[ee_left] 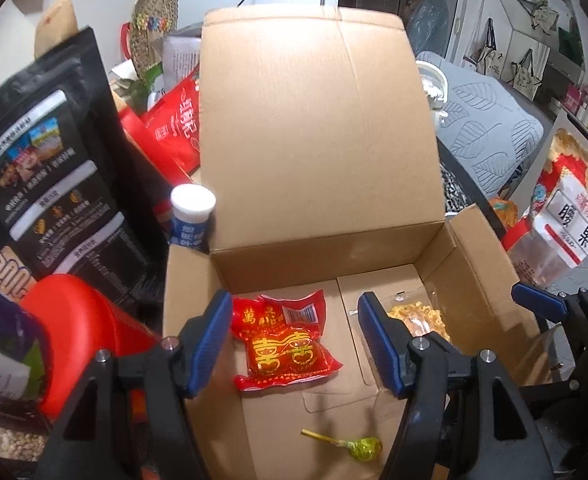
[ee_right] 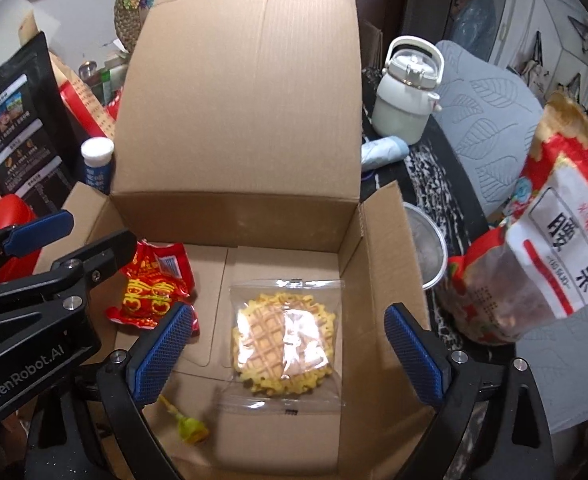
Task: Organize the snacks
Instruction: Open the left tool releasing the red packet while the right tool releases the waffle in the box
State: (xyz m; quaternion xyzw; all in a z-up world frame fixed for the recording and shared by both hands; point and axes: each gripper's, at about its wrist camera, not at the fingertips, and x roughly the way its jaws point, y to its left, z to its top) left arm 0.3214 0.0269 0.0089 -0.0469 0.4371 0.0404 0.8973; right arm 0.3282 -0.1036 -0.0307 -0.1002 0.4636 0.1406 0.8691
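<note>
Ahead of both your grippers the cardboard box stands open, its tall lid flap upright behind the floor and only leaning there; if you reach deep and nudge it, it could swing down over your tools. To the right of your right gripper the big red-and-white snack bag sits outside the box, near the side wall, and a careless sweep toward it might tip it or drag that wall. Your right gripper is released, jaws spread wide with nothing between the pads; the wrapped waffle lies flat on the box floor directly beneath and between them, so lowering without centring would crush the brittle biscuit or pinch only the slippery film. Your left gripper hangs half-spread and empty, with the red candy packet on the floor just under it. Smallest, the green lollipop lies closest to you, beside the right gripper's left finger, and could get swept or trapped there
</note>
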